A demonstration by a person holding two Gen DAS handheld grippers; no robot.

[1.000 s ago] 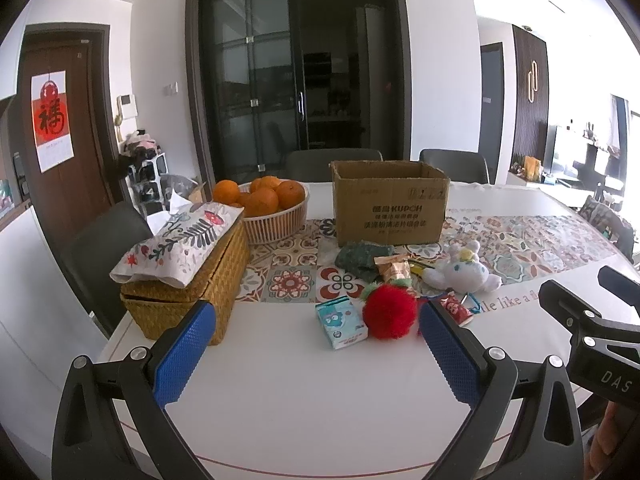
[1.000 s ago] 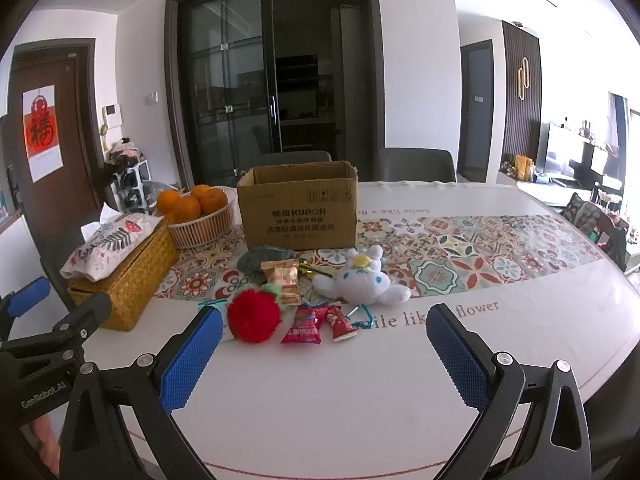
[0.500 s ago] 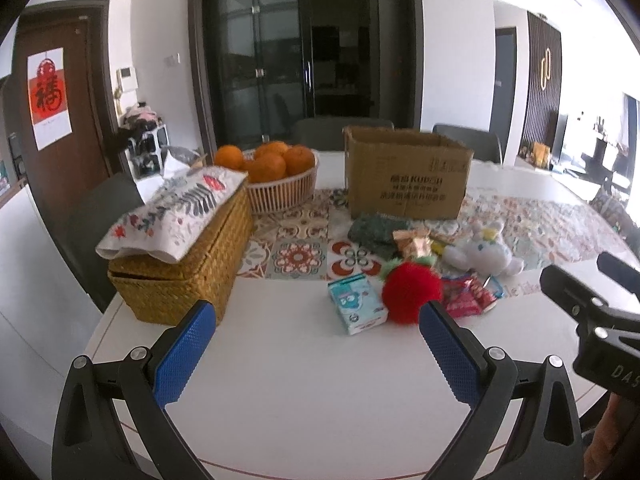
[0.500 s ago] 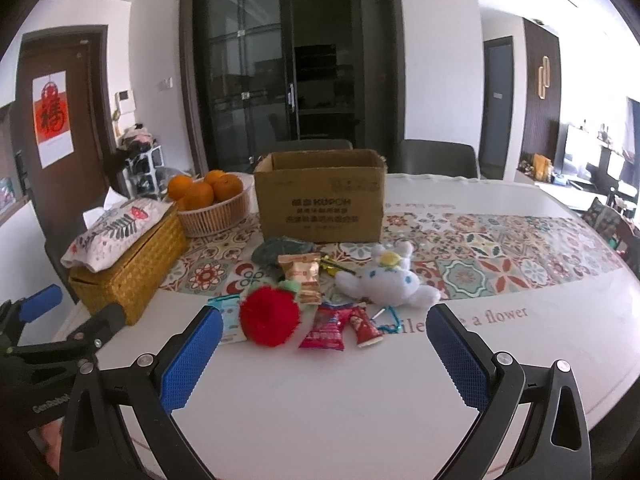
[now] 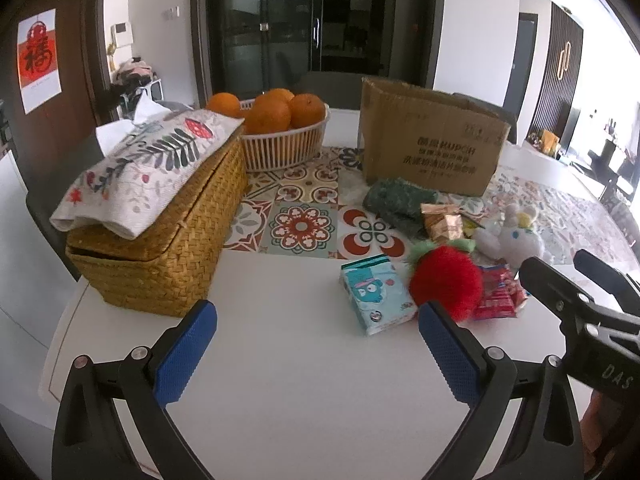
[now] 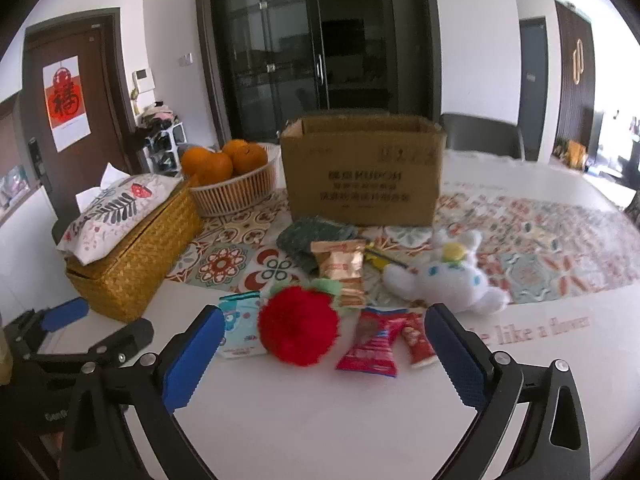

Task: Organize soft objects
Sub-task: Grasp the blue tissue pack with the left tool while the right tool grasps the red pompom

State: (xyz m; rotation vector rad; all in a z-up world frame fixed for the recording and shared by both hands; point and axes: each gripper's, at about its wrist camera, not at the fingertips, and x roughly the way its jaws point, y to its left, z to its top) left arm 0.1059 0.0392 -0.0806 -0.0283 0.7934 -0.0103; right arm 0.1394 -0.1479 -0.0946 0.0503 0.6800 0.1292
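Note:
A red fluffy strawberry plush lies on the white table, just beyond my open right gripper; it also shows in the left wrist view. A white bunny plush lies to its right, and a dark green cloth lies in front of the open cardboard box. My left gripper is open and empty over bare table, left of the plush pile. The bunny and the green cloth also show in the left wrist view.
A tissue pack, red snack packets and a gold packet lie among the plush toys. A wicker box with a floral tissue cover and a basket of oranges stand at the left. Chairs stand behind the table.
Both grippers have moved forward and down toward the table. The objects look closer and larger. Both stay open and empty.

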